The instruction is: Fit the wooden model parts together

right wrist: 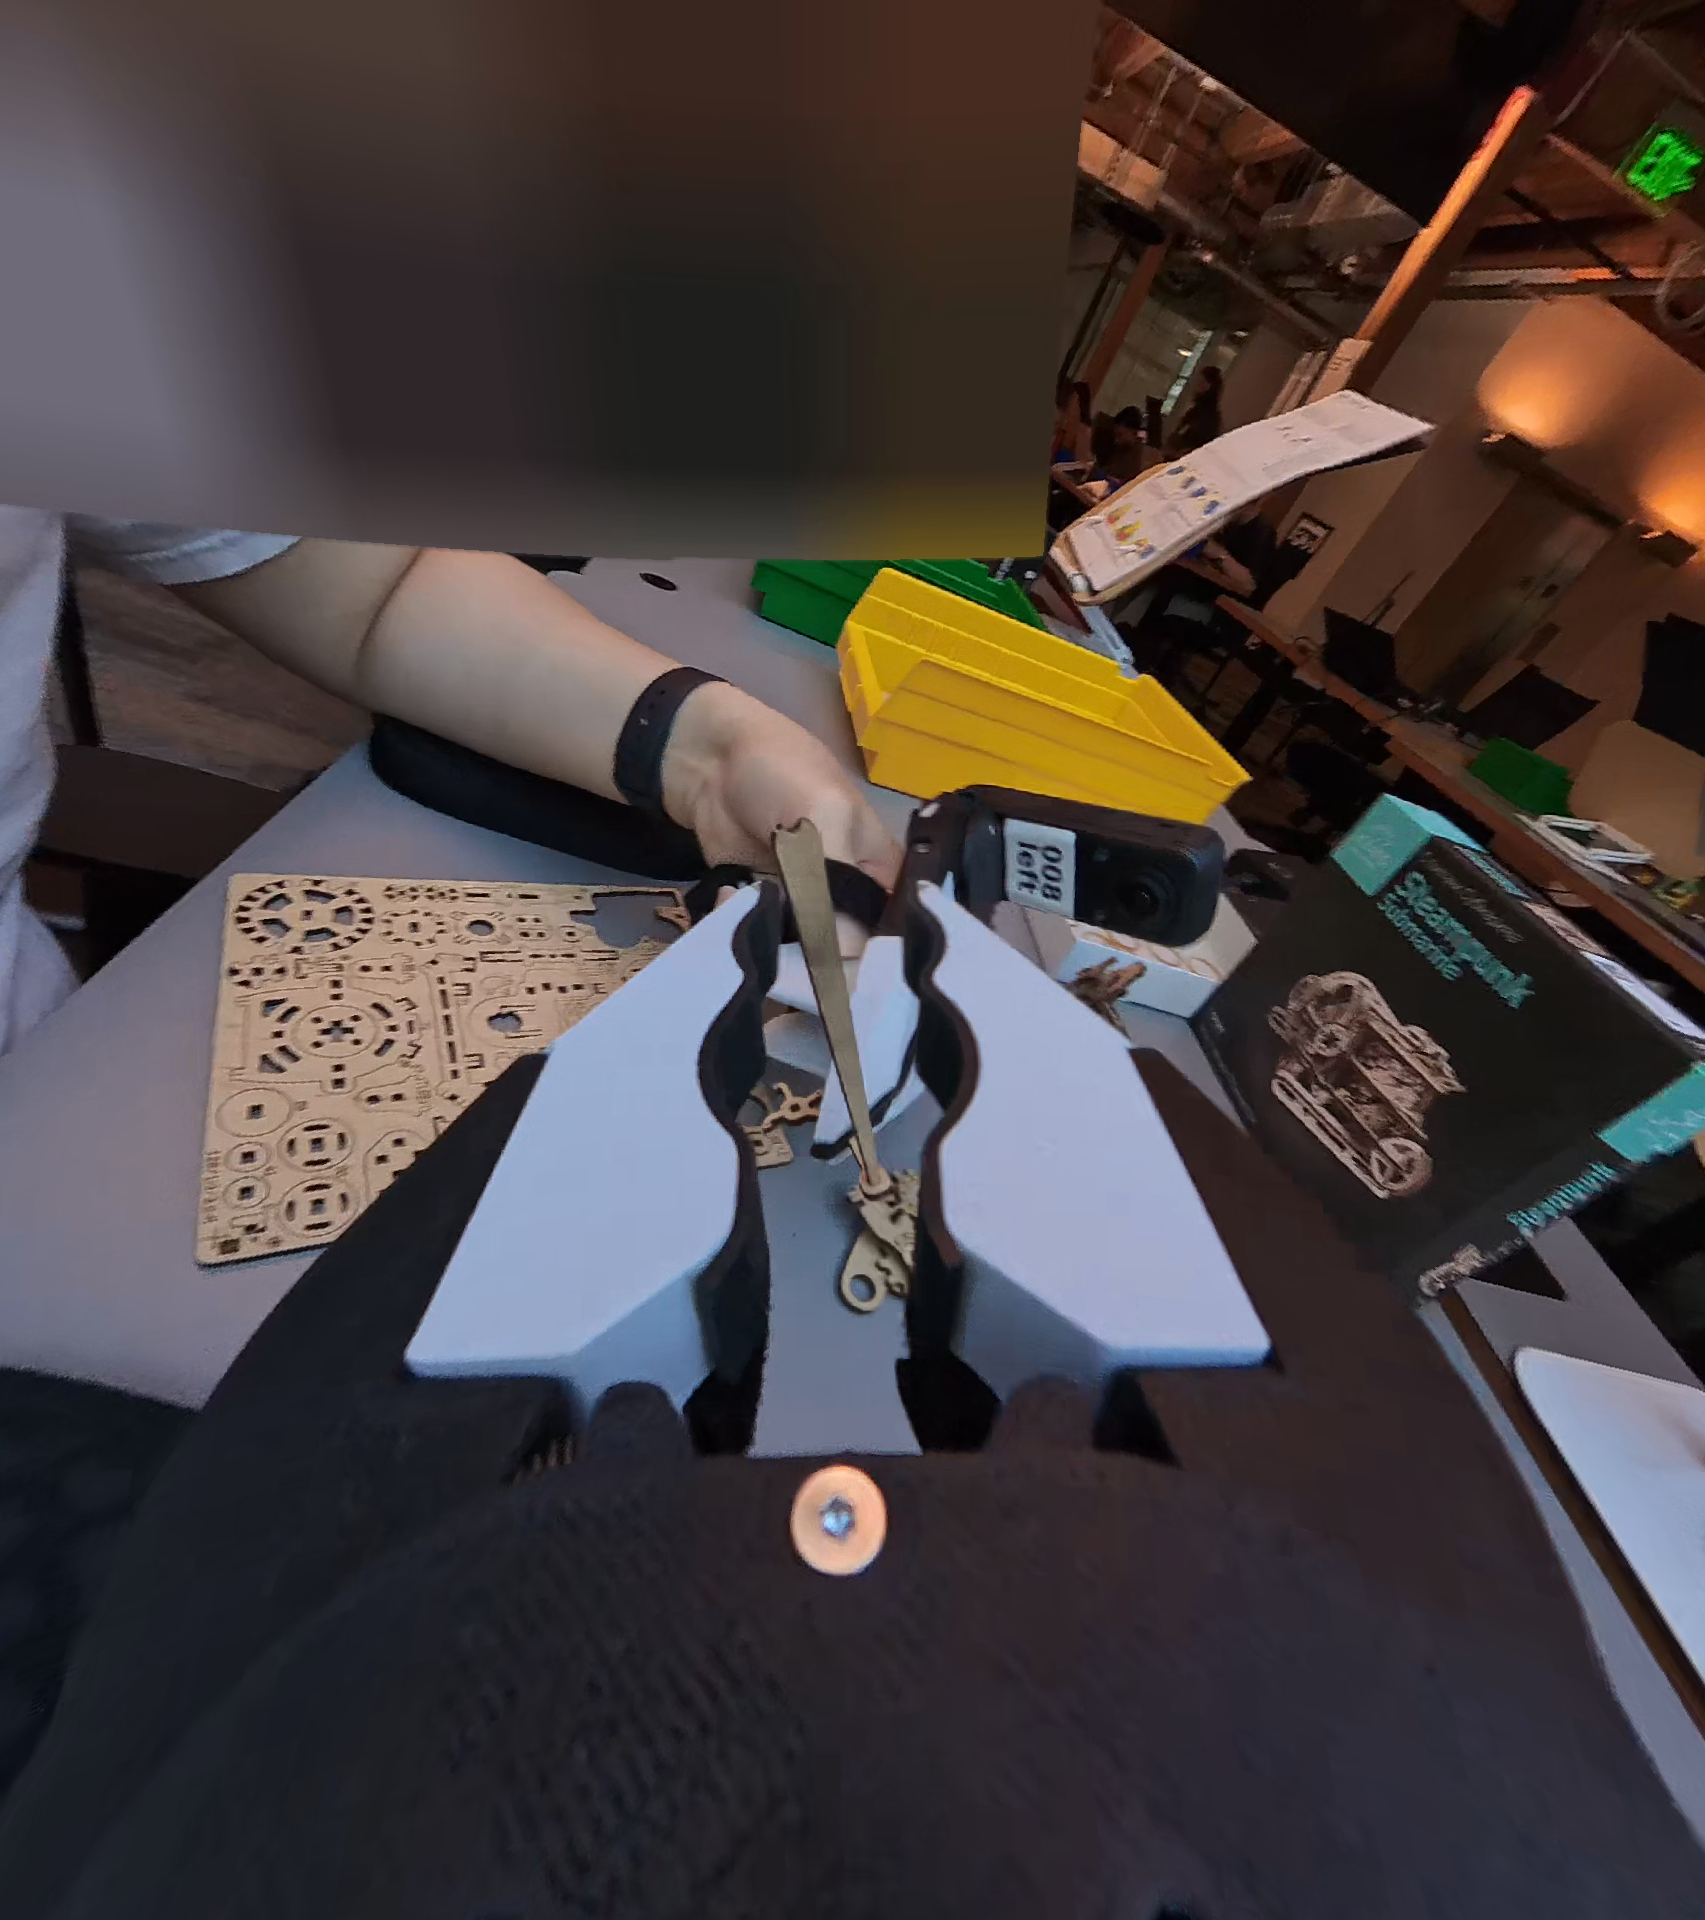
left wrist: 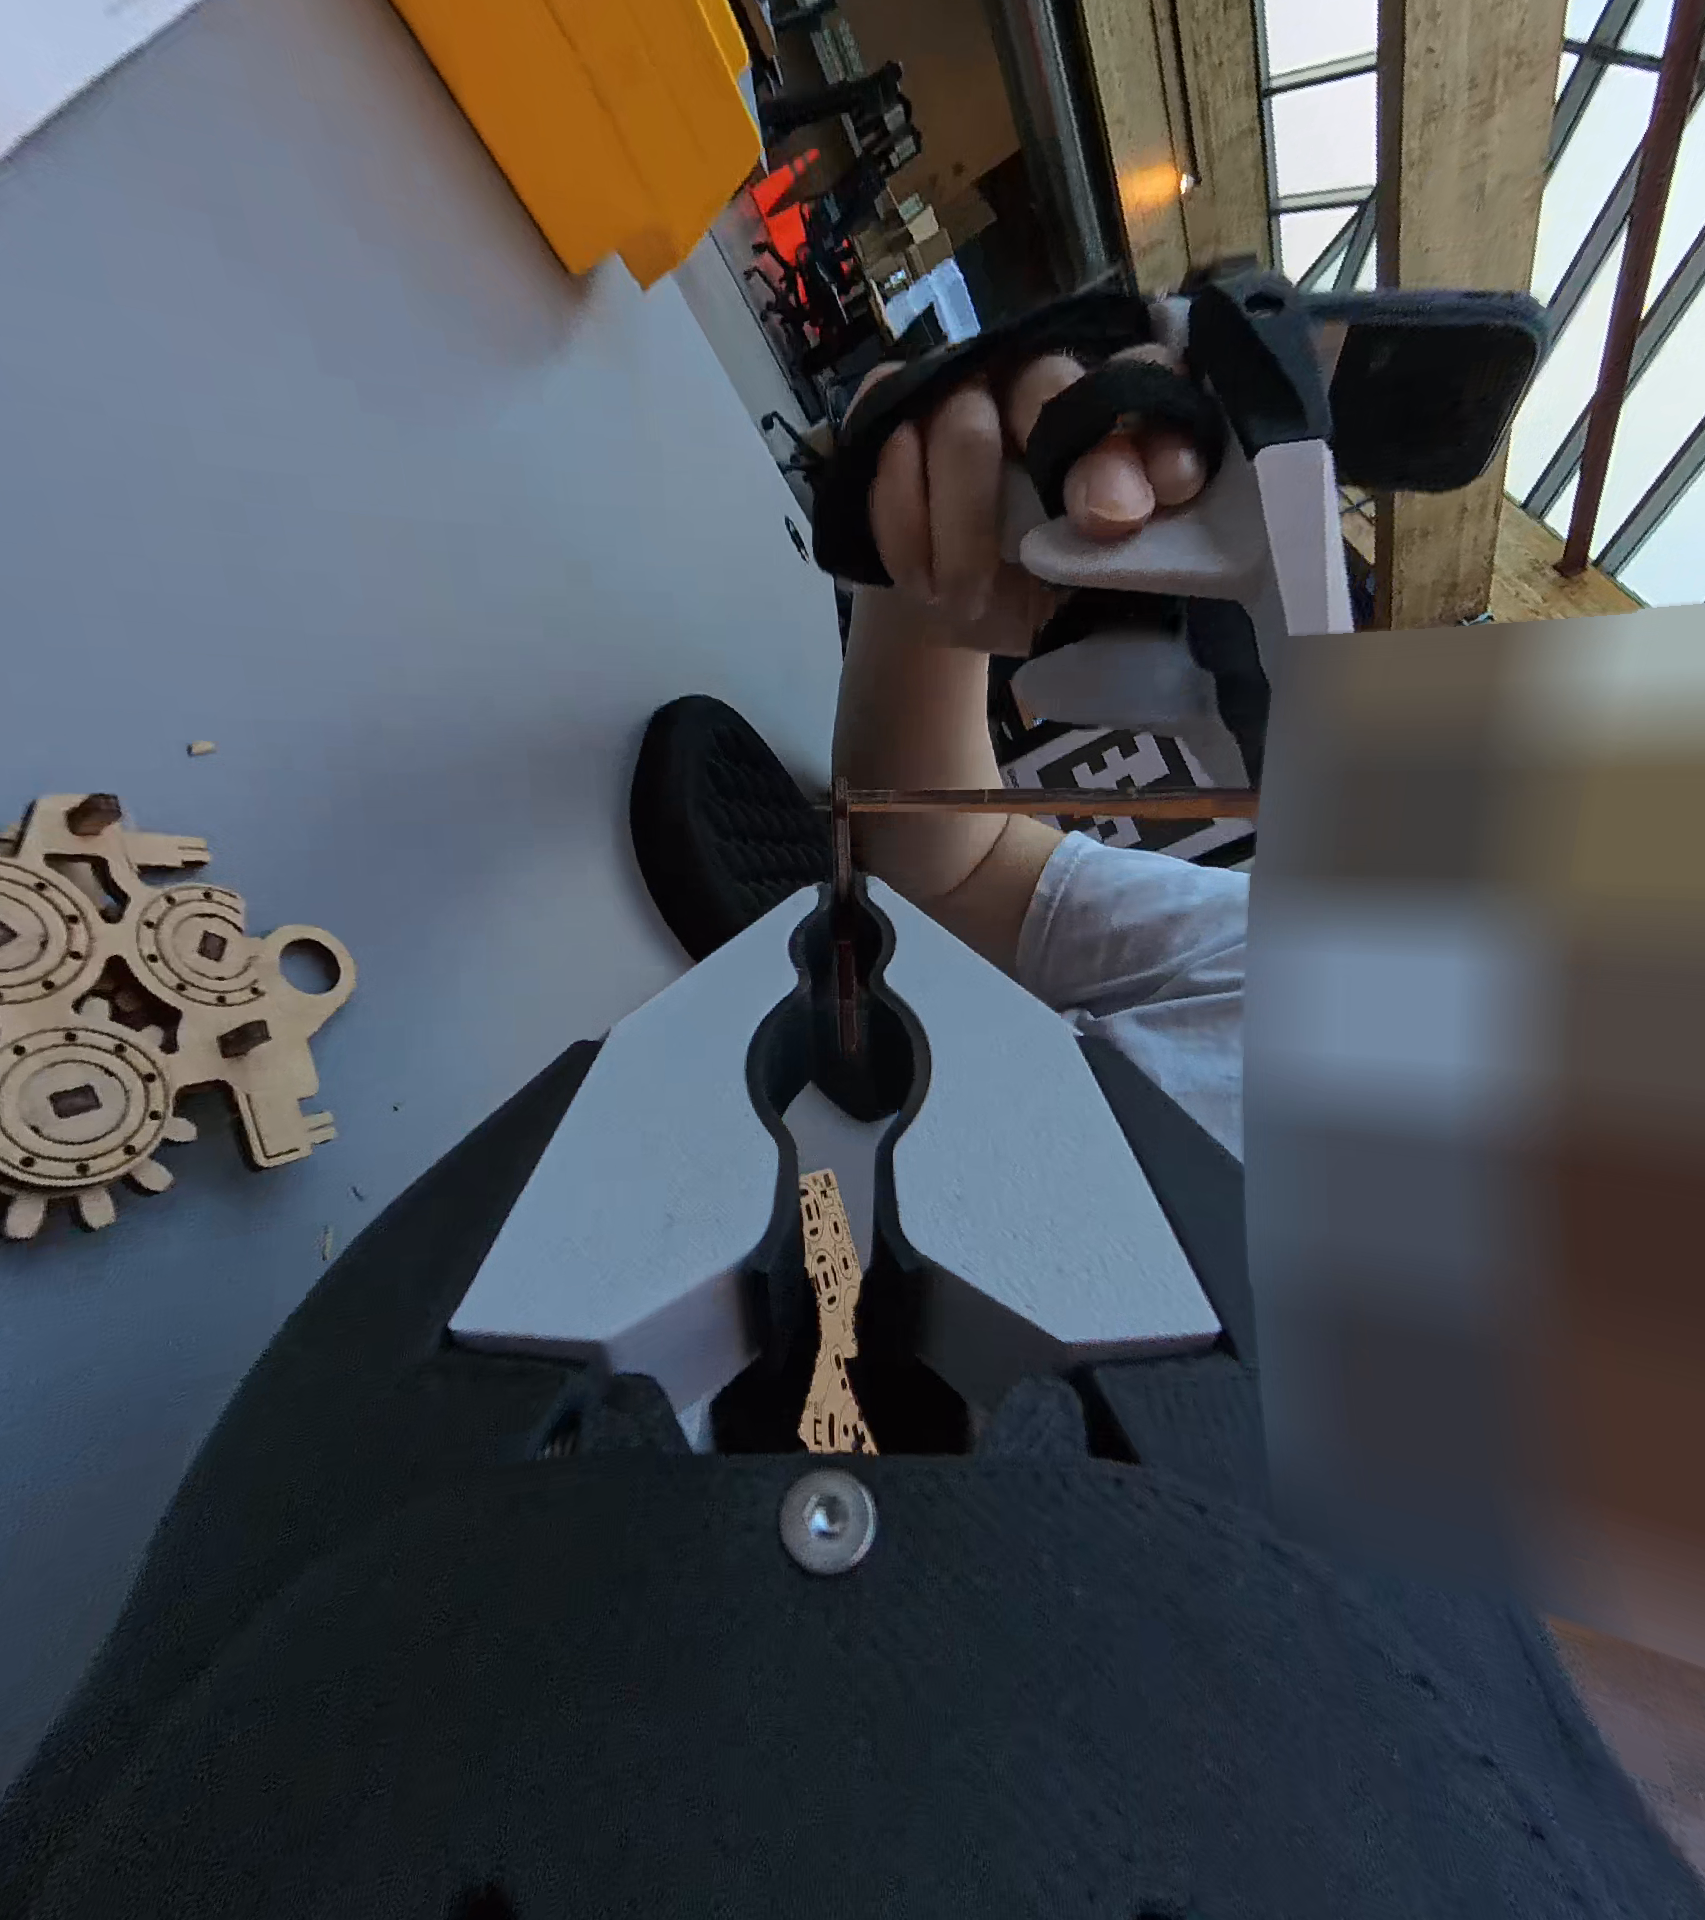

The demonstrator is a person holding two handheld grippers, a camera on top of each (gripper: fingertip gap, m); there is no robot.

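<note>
My left gripper [left wrist: 843, 904] is shut on a thin wooden part [left wrist: 843, 940], seen edge-on between its tips. A long thin wooden strip [left wrist: 1035, 800] meets that part at a right angle and runs right, toward the other gripper [left wrist: 1139, 540], held in a hand. In the right wrist view the strip [right wrist: 832, 997] passes through the gap of my right gripper [right wrist: 843, 899]. Its fingers stand apart and do not touch the strip. The left gripper [right wrist: 879, 1039] shows beyond it. A wooden gear assembly [left wrist: 79, 1018] lies on the grey table [left wrist: 360, 520]; it also shows in the right wrist view [right wrist: 879, 1236].
A laser-cut wooden sheet [right wrist: 339, 1039] lies at the left. A black and teal box [right wrist: 1450, 1039] stands at the right. Stacked yellow bins [right wrist: 1014, 707] sit behind, with green ones further back. A black wrist pad [left wrist: 723, 831] lies at the table edge. A small loose wooden piece [right wrist: 780, 1117] lies nearby. The tips of one gripper are about 8 cm away from the tips of the other.
</note>
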